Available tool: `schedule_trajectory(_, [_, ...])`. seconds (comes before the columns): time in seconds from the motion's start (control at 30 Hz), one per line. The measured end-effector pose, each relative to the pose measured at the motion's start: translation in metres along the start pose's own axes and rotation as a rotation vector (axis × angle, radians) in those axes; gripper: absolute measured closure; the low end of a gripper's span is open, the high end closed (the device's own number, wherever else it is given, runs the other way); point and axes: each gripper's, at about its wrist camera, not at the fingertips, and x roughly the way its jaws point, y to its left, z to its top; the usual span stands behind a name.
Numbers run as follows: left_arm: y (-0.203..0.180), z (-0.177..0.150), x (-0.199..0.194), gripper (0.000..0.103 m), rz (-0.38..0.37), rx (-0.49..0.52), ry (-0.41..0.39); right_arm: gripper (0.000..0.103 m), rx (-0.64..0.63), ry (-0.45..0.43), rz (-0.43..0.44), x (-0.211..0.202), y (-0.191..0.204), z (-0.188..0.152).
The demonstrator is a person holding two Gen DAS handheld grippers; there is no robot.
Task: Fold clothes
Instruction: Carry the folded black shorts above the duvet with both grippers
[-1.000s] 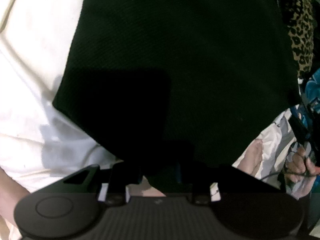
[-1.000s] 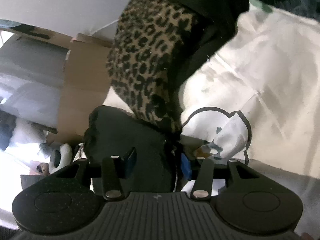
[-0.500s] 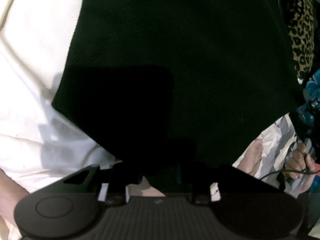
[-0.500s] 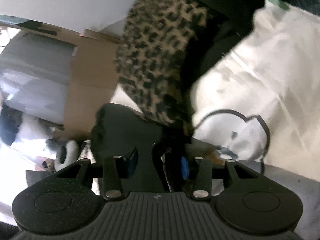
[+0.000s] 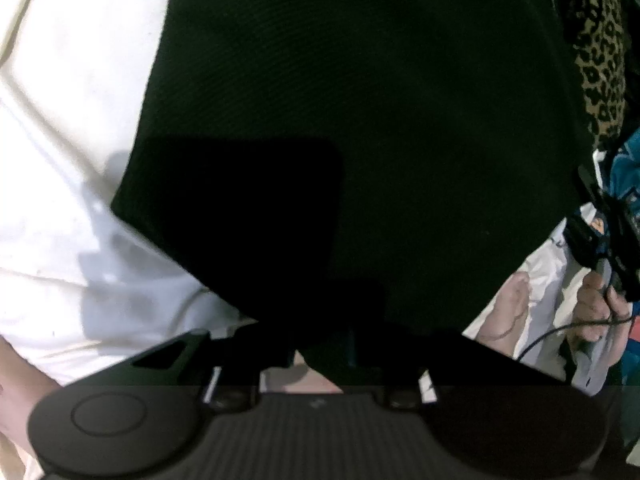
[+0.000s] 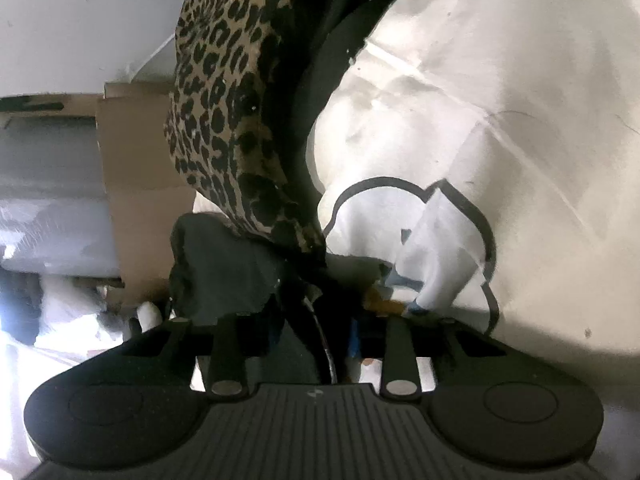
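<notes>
Black garment (image 5: pixel 360 120) corner pinched in left gripper (image 5: pixel 320 344); right gripper (image 6: pixel 316 332), jaws just closing on dark fabric (image 6: pixel 304 312) below leopard-print piece (image 6: pixel 228 100) (grab one layer), should lift evenly.

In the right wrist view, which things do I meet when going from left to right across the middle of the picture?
Brown cardboard box → leopard-print fabric garment → black cloth hanging beside it → crumpled white sheet.

Harsh glare, deep shadows, fisheye-warped, slightly soft.
</notes>
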Motion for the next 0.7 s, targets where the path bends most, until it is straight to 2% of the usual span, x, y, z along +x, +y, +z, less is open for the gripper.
schedule_trajectory(0.1, [0.000,0.000,0.002,0.077,0.004,0.003,0.001,0.095,-0.003,-0.006,-0.002,-0.002,0.000,0.002])
schedule_trajectory(0.27, [0.002,0.000,0.005,0.077,0.005,0.004,-0.001,0.095,-0.025,-0.050,0.015,-0.012,0.008,0.003])
schedule_trajectory(0.33, [0.002,0.000,0.006,0.077,0.008,0.005,-0.001,0.092,-0.026,-0.052,0.021,-0.014,0.009,0.002])
schedule_trajectory(0.37, [0.003,0.000,0.006,0.077,0.008,0.006,-0.001,0.090,-0.026,-0.050,0.021,-0.015,0.009,0.001])
schedule_trajectory(0.47, [0.005,-0.001,0.007,0.077,0.009,0.007,0.000,0.062,-0.008,-0.049,0.023,-0.014,0.004,-0.002])
schedule_trajectory(0.5, [0.005,-0.001,0.008,0.077,0.009,0.007,0.000,0.062,-0.002,-0.051,0.024,-0.013,0.002,-0.003])
schedule_trajectory(0.67, [0.007,-0.002,0.009,0.077,0.013,0.002,-0.001,0.064,0.003,-0.057,0.022,-0.003,0.001,-0.003])
schedule_trajectory(0.7, [0.006,-0.002,0.009,0.077,0.018,0.002,-0.002,0.080,0.001,-0.058,0.018,-0.001,0.001,-0.003])
